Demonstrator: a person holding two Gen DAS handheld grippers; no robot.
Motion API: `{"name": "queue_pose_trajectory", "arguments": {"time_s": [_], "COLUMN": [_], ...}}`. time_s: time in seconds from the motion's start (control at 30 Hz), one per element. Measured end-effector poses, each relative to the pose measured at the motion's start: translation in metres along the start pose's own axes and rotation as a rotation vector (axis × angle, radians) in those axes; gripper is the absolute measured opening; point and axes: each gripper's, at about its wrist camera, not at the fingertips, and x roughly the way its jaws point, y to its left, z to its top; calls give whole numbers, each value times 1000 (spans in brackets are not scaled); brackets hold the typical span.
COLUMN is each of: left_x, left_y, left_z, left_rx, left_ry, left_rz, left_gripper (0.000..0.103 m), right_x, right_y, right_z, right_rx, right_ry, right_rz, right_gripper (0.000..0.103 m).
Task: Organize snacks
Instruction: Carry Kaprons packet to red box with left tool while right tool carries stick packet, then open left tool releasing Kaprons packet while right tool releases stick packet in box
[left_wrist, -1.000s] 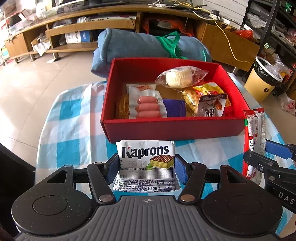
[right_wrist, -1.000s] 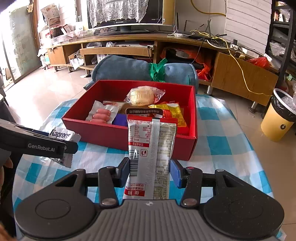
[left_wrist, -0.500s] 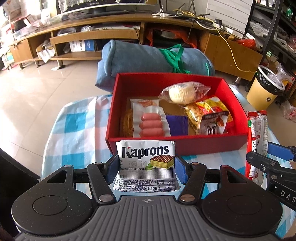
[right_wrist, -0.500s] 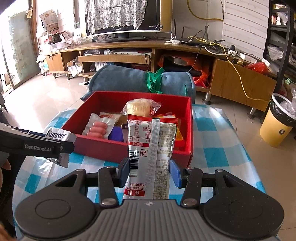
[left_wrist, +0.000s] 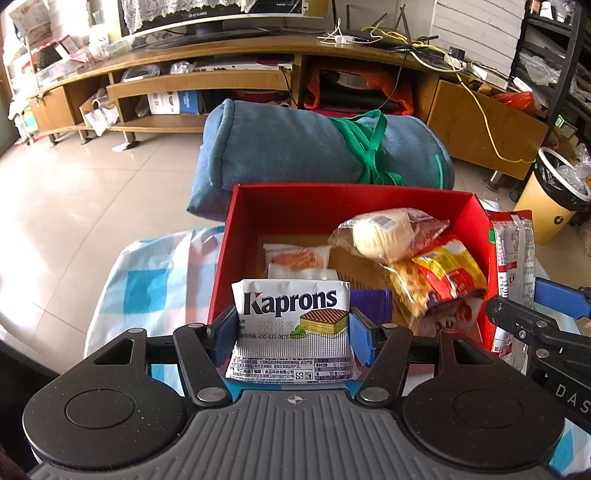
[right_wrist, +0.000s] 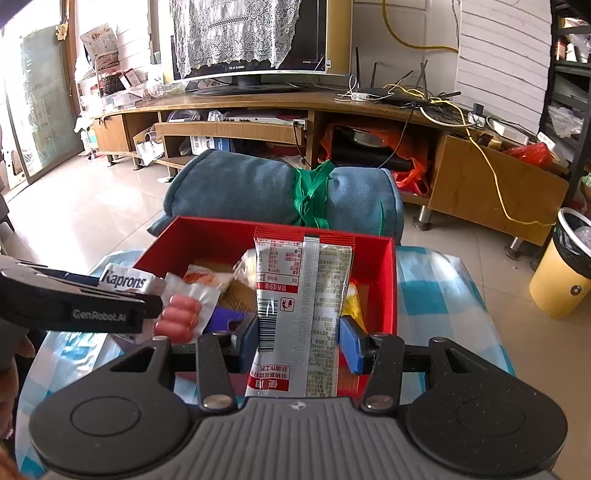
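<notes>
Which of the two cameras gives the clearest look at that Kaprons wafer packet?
The left wrist view: the Kaprons wafer packet faces the camera, label readable, clamped in the left tool. The right wrist view shows only its top edge behind that tool's arm.

Red box (left_wrist: 369, 199); blue-white checked tablecloth (left_wrist: 155, 288); blue blanket roll (left_wrist: 280, 147), green strap (left_wrist: 369, 147).

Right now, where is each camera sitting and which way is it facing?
Left wrist: on the left gripper, looking forward and down past its Kaprons packet into the red box; the right gripper's tip shows at right.
Right wrist: on the right gripper, facing the box past its silver packet; the left gripper shows at left.
Shared: box, blue roll, both packets.
</notes>
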Motion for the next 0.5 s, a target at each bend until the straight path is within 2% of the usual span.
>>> {"name": "queue_pose_trajectory", "arguments": {"time_s": [0.5], "left_x": [51], "left_y": [-9], "left_z": [20], "left_rx": [1], "left_ry": [55], "left_rz": [52], "left_gripper": [68], "right_x": [57], "right_y": [-7], "right_z": [15], "right_rx": [6], "right_ry": [49], "right_rz": [20], "right_gripper": [41]}}
